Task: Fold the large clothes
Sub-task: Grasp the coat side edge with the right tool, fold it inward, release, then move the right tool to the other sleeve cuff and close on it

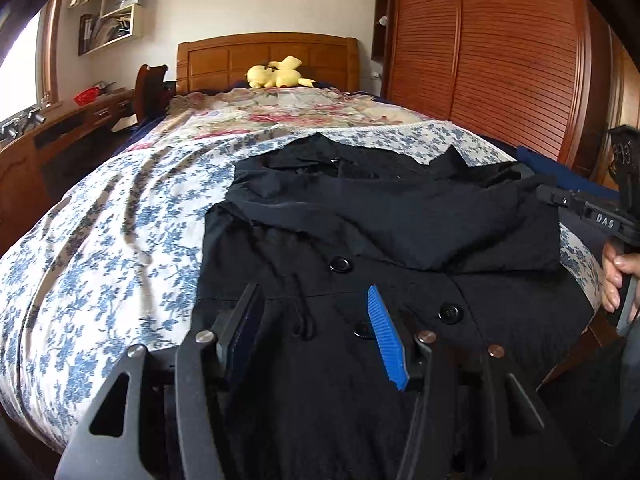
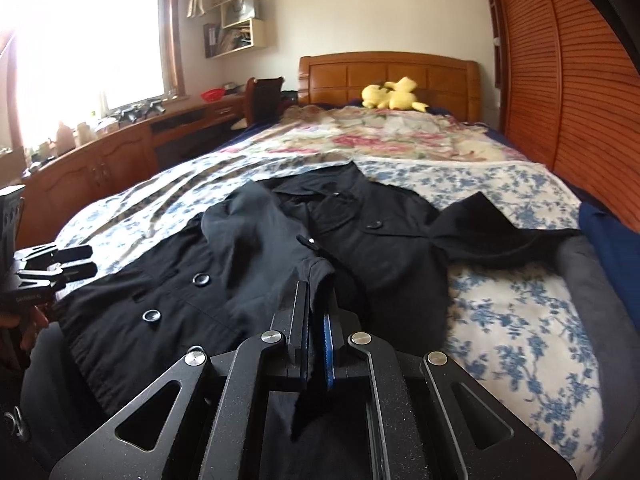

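Reading "DAS" — right claw (black coat below)

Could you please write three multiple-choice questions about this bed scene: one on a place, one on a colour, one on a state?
1. Where does the yellow plush toy lie?
A. by the headboard
B. on the desk
C. on the coat

2. What colour is the coat on the bed?
A. red
B. black
C. white

3. How is the right gripper?
A. wide open
B. out of view
C. shut on the coat sleeve

Key: 1 A, the toy rests against the wooden headboard; 2 B, the buttoned coat is black; 3 C, dark sleeve fabric is pinched between the closed fingers.
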Available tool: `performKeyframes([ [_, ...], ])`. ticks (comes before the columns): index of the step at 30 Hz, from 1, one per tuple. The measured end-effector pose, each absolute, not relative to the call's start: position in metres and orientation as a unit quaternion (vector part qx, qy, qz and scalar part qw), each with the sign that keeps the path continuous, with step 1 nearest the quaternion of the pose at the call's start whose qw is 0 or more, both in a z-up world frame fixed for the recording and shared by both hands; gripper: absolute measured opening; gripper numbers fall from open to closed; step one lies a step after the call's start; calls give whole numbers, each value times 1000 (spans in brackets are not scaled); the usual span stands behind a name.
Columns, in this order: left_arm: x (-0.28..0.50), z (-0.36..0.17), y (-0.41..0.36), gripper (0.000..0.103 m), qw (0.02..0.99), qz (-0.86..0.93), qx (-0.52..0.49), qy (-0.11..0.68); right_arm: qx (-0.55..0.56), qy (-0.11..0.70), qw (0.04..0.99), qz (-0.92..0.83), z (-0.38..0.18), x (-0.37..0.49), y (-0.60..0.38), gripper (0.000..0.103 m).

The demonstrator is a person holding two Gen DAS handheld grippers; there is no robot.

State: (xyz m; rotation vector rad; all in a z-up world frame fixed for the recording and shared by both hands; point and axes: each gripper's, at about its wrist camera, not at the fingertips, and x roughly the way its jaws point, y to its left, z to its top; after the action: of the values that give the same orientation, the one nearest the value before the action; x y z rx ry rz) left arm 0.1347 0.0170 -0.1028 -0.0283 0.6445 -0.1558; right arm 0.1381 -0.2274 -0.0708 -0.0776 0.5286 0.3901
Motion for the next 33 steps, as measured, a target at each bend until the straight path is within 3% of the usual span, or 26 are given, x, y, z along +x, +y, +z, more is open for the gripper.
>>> performKeyframes([
  [8, 134, -100, 15, 53, 946, -78, -12, 313, -55, 257, 950, 170, -74, 138, -225, 7],
  [12, 139, -97, 12, 53, 948, -77, -11, 308, -67, 242, 959, 131, -77, 141, -230, 53],
  [18, 160, -96, 7, 53, 950, -85, -9, 301, -56, 251, 955, 146, -87, 151, -230, 54],
  [33, 247, -108, -24, 53, 951, -117, 2, 288, -84, 374, 912, 146, -164, 195, -211, 55],
])
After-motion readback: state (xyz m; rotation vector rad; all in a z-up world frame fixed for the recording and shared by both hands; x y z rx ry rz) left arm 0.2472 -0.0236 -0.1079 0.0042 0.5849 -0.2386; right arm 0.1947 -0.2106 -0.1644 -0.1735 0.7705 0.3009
